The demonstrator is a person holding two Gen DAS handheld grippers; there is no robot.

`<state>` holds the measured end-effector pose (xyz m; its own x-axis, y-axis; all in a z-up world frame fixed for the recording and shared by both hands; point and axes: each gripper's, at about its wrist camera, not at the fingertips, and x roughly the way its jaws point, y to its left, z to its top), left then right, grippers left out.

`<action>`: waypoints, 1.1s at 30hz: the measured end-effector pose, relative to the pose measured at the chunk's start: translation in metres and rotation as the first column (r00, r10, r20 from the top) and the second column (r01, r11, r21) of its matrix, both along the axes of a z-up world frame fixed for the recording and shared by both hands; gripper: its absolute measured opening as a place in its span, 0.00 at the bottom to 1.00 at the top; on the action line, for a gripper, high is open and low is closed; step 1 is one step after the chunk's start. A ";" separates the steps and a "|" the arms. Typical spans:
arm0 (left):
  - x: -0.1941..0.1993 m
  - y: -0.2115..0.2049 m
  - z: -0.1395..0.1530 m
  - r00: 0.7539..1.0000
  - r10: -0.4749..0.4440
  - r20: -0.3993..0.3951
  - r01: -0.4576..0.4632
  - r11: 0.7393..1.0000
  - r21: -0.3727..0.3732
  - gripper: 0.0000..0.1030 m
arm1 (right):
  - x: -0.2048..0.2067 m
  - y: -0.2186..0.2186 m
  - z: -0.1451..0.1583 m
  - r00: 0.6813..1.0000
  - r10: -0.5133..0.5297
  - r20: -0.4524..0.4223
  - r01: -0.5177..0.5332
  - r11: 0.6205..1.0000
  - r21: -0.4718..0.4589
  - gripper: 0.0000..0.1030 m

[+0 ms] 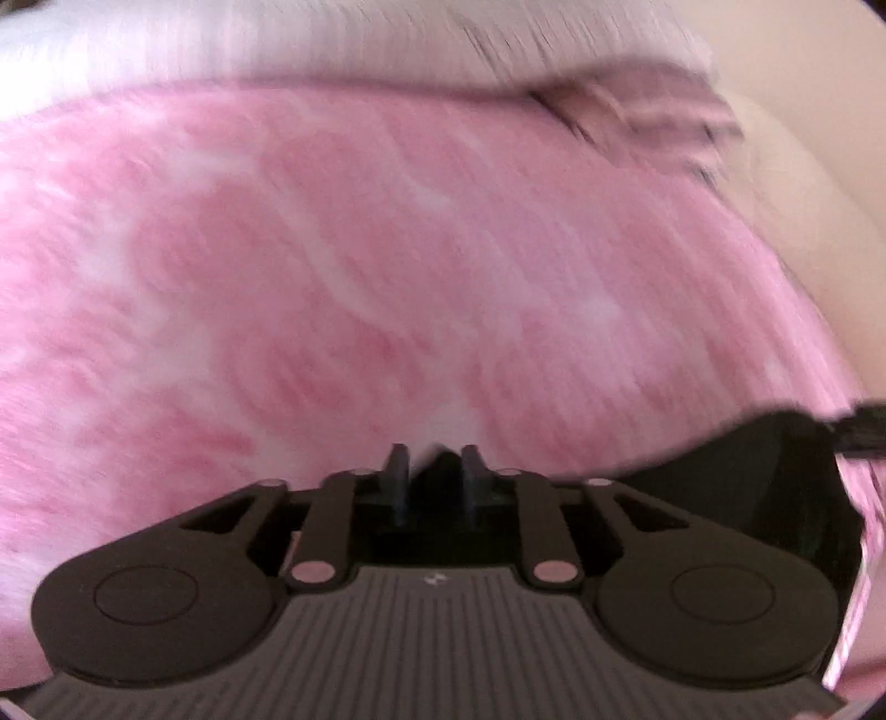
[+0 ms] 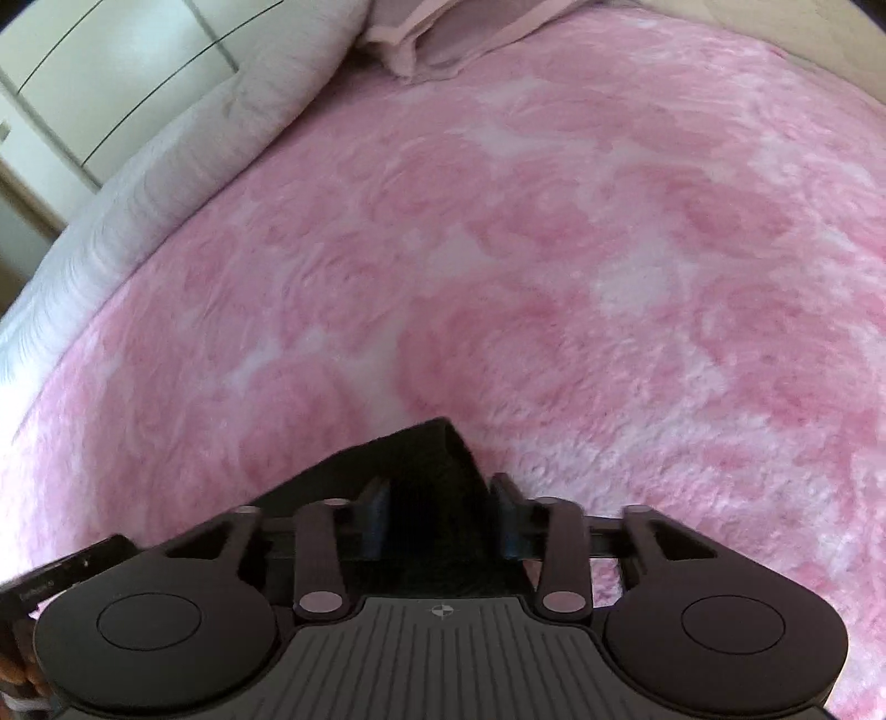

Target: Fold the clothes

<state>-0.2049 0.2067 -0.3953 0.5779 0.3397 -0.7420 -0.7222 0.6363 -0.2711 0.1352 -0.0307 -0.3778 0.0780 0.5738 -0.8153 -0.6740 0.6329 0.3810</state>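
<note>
A: Left wrist view first. Heavily blurred. Left claw nearly closed, only a narrow gap between the fingers, something pale and dark in that gap, too smeared to tell whether held. Black garment just to the right of it, lying on the pink blanket.

B: Pale pillow along the top edge, nothing more readable there. Right wrist view?

A: Sharper. Right claw about half open, the black garment running up between the fingers with one corner poking out beyond the tips. Cloth fills the gap, yet pressing pads cannot be confirmed.

B: Same pink blanket on the bed, pillow at upper left, another pinkish cloth bunched at the far end.

A: Progress, as a judgement: early. No finished fold visible, only an edge being gathered.

B: Garment itself: dark, soft, matte, thin enough to drape limp.
</note>
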 end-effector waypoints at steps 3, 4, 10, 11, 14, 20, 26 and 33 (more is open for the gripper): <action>-0.036 0.001 0.019 0.994 0.104 0.041 -0.104 0.995 -0.004 0.18 | 0.000 -0.023 0.023 0.996 -0.075 0.058 0.073 0.997 0.032 0.48; -0.049 -0.004 0.023 0.993 0.115 0.041 -0.115 0.993 -0.010 0.18 | 0.000 -0.032 0.030 0.992 -0.106 0.072 0.104 0.994 0.040 0.50; -0.126 -0.055 0.035 0.990 0.139 0.018 -0.137 0.986 -0.098 0.18 | -0.035 -0.082 0.053 0.992 -0.105 0.067 0.098 0.991 0.089 0.47; -0.136 -0.063 0.031 0.989 0.150 -0.007 -0.150 0.981 -0.122 0.18 | -0.048 -0.079 0.047 0.995 -0.056 0.081 0.052 0.998 0.044 0.47; -0.168 -0.083 0.014 0.979 0.178 -0.102 -0.195 0.962 -0.193 0.18 | -0.082 -0.071 0.025 0.980 0.035 0.195 -0.001 0.985 -0.171 0.47; -0.230 -0.100 0.029 0.966 0.195 -0.170 -0.227 0.954 -0.194 0.18 | -0.125 -0.083 0.046 0.967 -0.115 0.227 0.166 0.962 -0.218 0.48; -0.304 -0.103 0.070 0.957 0.207 -0.205 -0.256 0.934 -0.250 0.28 | -0.223 -0.076 0.079 0.989 -0.097 0.113 0.121 0.965 -0.231 0.48; -0.396 -0.121 0.144 0.944 0.199 -0.262 -0.253 0.948 -0.194 0.36 | -0.377 -0.059 0.123 0.998 0.065 0.000 -0.064 0.971 -0.231 0.48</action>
